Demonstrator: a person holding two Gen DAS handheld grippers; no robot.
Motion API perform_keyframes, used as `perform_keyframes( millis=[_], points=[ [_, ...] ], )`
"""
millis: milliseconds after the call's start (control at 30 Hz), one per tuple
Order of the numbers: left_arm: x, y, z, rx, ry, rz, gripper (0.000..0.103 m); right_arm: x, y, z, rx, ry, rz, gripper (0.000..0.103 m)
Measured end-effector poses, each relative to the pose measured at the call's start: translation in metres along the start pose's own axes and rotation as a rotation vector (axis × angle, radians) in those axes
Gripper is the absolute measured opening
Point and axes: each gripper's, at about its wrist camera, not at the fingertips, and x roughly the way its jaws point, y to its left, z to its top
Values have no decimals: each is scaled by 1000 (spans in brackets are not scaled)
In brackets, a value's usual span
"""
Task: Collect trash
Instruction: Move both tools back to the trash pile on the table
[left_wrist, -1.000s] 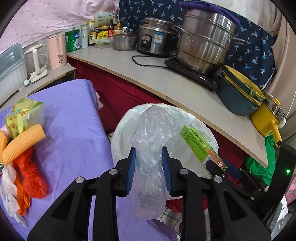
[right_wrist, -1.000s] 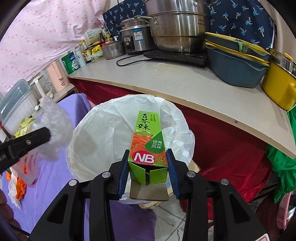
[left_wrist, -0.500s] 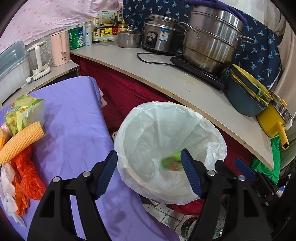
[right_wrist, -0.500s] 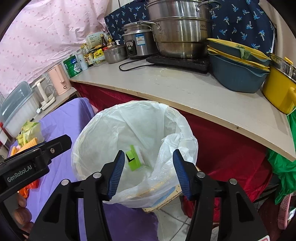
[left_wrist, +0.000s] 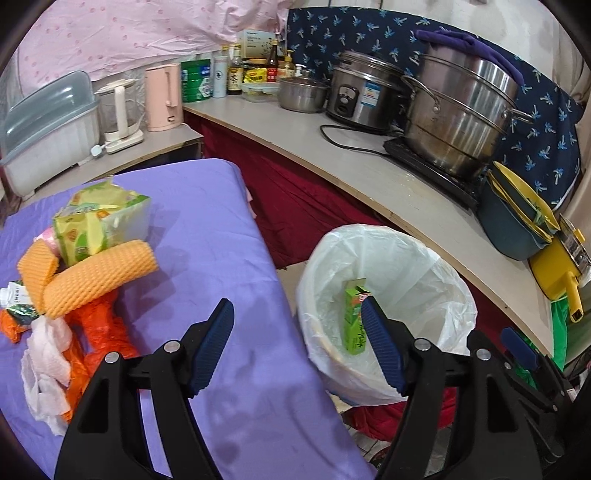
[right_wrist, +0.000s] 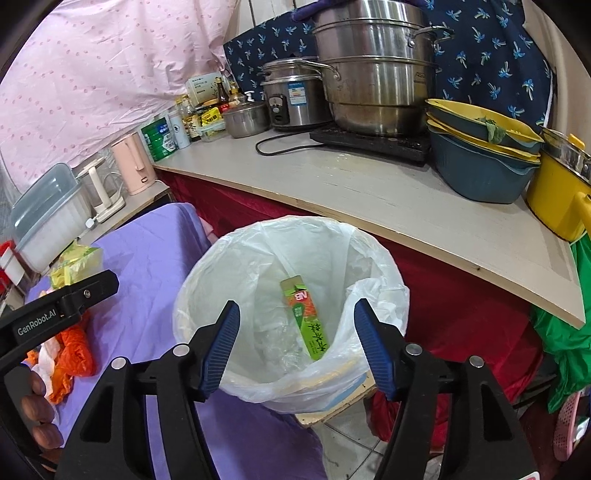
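Bin liner (right_wrist: 373, 258) holding green carton (right_wrist: 308, 325) and clear plastic (right_wrist: 277, 349), both tongs released, empty.

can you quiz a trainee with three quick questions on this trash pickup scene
1. True or false: the green box lies inside the lined bin.
2. Multiple choice: what is between the right tool's pads? A) the green box B) a clear bag C) nothing
3. Fill in: the yellow foam sheet rests on the ____ cloth.

Key: 1 true. 2 C, both it and the left tool stand open and empty, jaws having just opened. 3 purple.
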Motion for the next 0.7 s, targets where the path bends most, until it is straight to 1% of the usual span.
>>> perform_keyframes(
  millis=[133, 400, 500, 700],
  points=[
    [-15, 21, -5, -27, -19, 37, 69, -6, 20, -2, -31, -4, 25, 64],
    [-45, 72, -19, -84, -43, 144, 70, -16, 65, -12, -93, 1, 89, 64],
    [-53, 98, -25, -129, -36, 173, 75, -18, 84, -17, -116, 9, 119, 64],
    [-67, 150, -42, -215, -19, 242, 76, -20, 126, -33, -172, 37, 175, 64]
  ],
)
